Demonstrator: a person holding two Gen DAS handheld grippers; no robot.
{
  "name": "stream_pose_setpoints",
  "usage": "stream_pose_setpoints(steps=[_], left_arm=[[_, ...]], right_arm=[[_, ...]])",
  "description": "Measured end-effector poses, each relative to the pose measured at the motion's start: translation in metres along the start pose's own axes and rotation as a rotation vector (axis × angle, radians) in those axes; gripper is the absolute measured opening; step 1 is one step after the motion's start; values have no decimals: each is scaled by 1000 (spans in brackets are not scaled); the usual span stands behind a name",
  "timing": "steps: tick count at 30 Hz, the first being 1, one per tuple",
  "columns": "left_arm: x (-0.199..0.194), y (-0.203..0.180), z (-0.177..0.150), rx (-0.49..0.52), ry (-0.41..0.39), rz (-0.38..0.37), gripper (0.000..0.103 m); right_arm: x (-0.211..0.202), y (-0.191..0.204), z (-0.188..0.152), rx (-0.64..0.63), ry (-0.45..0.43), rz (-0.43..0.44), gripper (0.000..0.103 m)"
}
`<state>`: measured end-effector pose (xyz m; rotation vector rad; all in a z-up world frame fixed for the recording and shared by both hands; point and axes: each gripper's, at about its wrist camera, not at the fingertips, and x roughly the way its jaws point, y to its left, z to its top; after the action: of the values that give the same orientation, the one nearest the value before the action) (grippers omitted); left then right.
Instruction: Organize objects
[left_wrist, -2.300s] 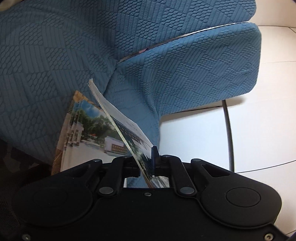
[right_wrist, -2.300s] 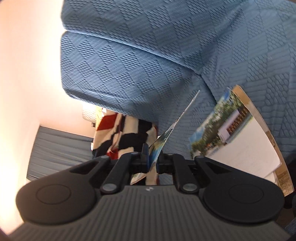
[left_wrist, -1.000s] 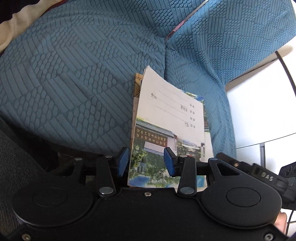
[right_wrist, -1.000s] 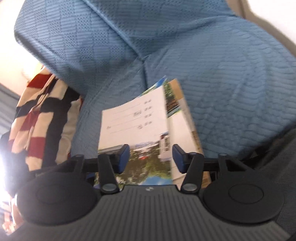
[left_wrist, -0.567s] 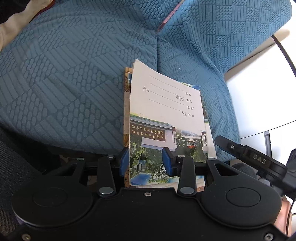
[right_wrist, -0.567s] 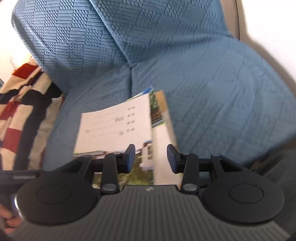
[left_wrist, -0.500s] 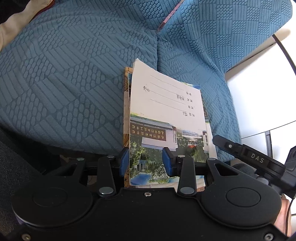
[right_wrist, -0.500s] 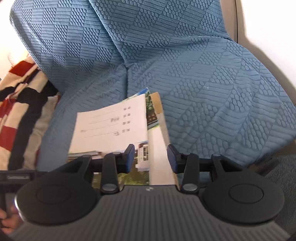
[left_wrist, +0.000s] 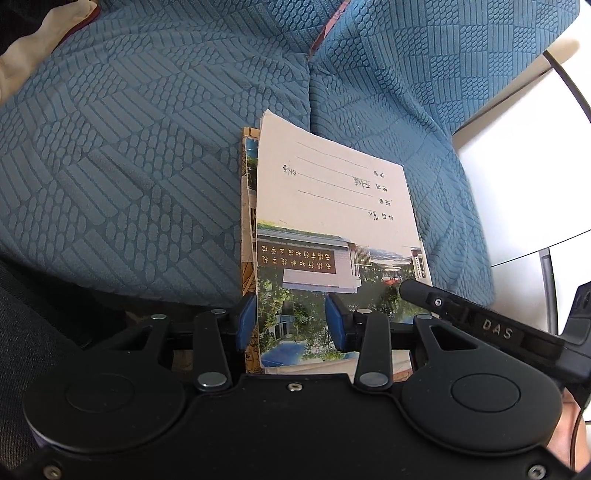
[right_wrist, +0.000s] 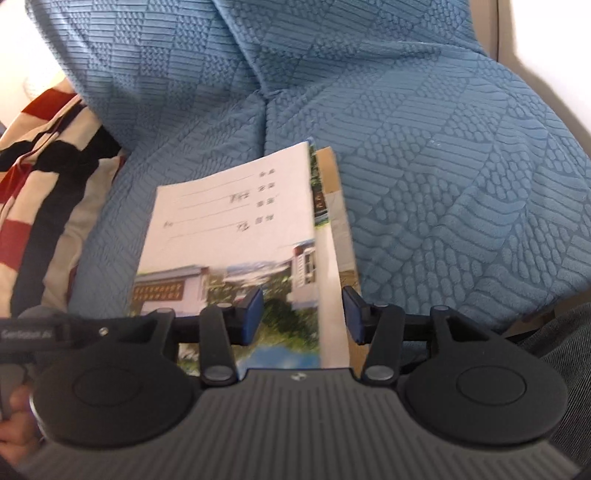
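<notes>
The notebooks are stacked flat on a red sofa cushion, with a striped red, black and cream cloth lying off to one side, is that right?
Not quite: the sofa cushion under the stacked notebooks is blue, not red. The right wrist view shows it, with the striped red, black and cream cloth off to one side.

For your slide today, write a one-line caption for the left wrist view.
Left gripper, jaws opening, poised over stacked notebooks lying on a blue sofa cover.
</notes>
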<state>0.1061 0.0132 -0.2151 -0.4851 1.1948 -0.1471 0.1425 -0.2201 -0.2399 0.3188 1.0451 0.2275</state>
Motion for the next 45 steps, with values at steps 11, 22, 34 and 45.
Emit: stream_pose_setpoints(steps=[11,22,34,45], left_arm=[[-15,-2,5,11,-32,10,40],[-106,-35,24,94,-229,1,42],[-200,-70,15,182,-385,16,47],[-223,-71,-21,182,-415,35,61]], right_arm=[[-23,1,0,37,-40,-3,49],[-119,39,41,-34,-286,58,49],[-194,79,34,-109,-404,131,49],[-203,85,-6,-103,-374,91,50]])
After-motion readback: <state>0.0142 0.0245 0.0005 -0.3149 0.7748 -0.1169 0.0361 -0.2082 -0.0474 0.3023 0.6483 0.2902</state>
